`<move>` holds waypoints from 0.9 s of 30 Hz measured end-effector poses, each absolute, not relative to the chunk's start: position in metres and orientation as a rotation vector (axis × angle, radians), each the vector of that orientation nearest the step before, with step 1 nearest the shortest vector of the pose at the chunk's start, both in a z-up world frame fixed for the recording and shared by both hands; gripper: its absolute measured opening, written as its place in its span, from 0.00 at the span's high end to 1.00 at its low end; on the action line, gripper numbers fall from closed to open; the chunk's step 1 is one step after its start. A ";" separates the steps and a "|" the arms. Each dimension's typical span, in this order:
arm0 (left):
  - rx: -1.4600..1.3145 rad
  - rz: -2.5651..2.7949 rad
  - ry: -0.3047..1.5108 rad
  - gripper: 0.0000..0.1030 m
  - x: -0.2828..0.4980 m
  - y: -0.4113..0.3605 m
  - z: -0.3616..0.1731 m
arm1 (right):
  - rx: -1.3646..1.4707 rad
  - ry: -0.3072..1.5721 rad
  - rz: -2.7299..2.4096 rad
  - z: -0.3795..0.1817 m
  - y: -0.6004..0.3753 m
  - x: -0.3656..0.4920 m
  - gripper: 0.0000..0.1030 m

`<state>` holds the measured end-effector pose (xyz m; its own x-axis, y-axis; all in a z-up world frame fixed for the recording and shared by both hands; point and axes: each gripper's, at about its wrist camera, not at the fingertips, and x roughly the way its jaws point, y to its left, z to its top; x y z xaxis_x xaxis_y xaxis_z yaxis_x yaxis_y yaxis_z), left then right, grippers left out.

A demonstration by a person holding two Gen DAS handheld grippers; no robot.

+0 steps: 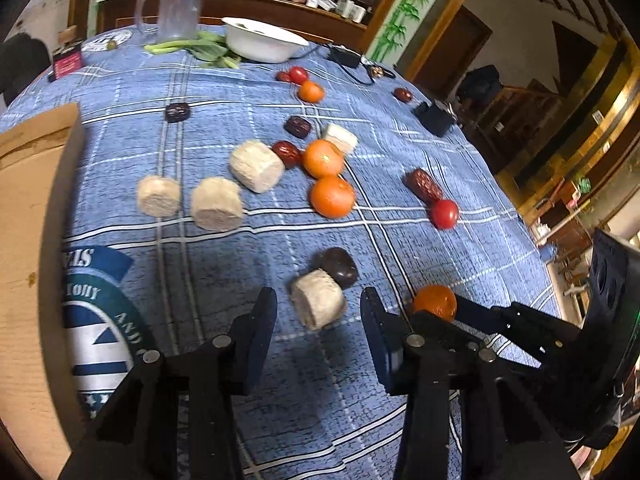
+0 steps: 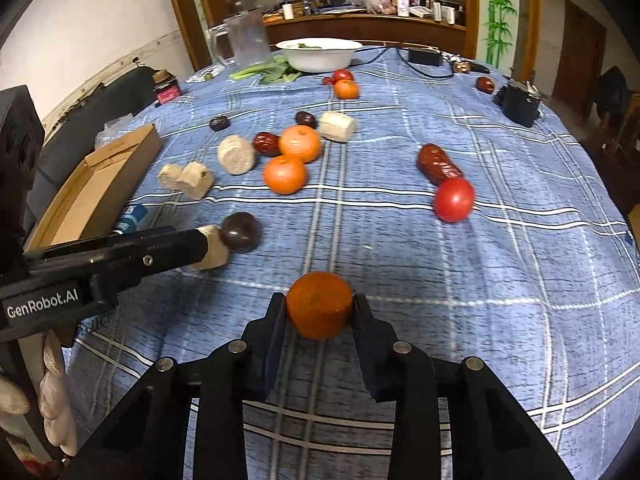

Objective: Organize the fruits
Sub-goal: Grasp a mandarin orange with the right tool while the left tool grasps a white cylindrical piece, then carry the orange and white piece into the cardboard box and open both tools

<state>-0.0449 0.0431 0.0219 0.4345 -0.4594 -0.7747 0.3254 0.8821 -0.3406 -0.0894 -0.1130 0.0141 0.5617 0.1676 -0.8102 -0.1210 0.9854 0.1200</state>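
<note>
My right gripper is shut on an orange mandarin just above the blue cloth; the mandarin also shows in the left wrist view. My left gripper is open, with a beige cylindrical piece between its fingertips and a dark plum just beyond. Two mandarins, red dates, a cherry tomato and several beige pieces lie scattered mid-table. A cardboard box sits at the left; it also shows in the right wrist view.
A white bowl, greens and a clear jug stand at the far edge. Black adapters with a cable lie at the right. Another mandarin and tomato sit far back.
</note>
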 end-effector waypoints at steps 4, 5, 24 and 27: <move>-0.106 -0.487 1.028 0.70 -0.043 0.033 0.013 | 0.044 0.951 0.169 0.014 -0.113 -0.091 0.65; -0.101 -0.477 1.017 0.73 -0.043 0.033 0.013 | 0.038 0.950 0.167 0.014 -0.112 -0.092 0.65; -0.147 -0.415 0.874 0.76 -0.077 0.088 0.058 | 0.052 0.865 0.249 0.049 -0.085 -0.111 0.66; -0.182 -0.381 0.842 0.76 -0.082 0.121 0.075 | 0.035 0.840 0.315 0.066 -0.061 -0.110 0.66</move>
